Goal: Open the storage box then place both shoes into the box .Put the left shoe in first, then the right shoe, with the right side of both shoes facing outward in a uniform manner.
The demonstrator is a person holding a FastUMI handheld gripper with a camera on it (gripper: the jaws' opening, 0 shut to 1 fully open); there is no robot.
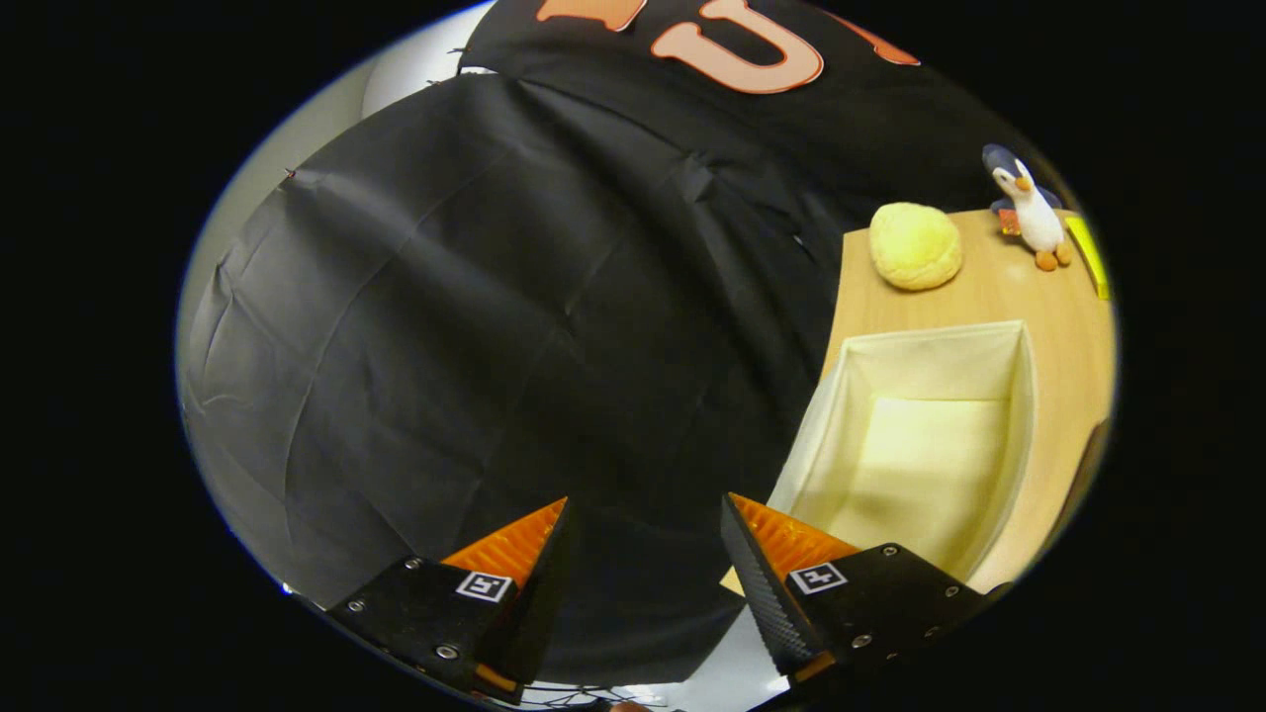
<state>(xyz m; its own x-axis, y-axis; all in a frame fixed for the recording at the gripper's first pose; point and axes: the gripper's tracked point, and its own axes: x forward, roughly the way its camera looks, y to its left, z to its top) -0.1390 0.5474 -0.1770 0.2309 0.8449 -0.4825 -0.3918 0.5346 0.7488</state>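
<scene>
Nearest: tool (645, 514) wide apart, nothing between its fingers (514, 544), black pads and orange backs aimed at the cloth wall rather than at the bench (989, 287).

Just ahead and to the right of the right finger: box (1024, 396), pale fabric, resting on the wooden bench, its near corner close to the bench edge. Top open, no lid on it, cream floor bare and lit. No shoe inside.

Beyond the box, on the same bench: round yellow cushion (915, 245), well apart from the box's far rim. Further right, near the back of the bench: toy penguin (1029, 208), upright, with a yellow strip (1088, 255) just beside it. Behind all of it, dark cloth.

Progress, judged from the scene: opening step apparently done, box standing ready to receive. Loading not begun: left shoe due first, right shoe after, right sides of both facing outward. Whereabouts of the shoes impossible to tell from here. Tool free and spread enough to take a shoe, yet turned off to the left of the box, so likely between steps, swinging away to fetch the first shoe. Most of the task left: two pick-ups, two placements, and the matching of the shoes' facing.
</scene>
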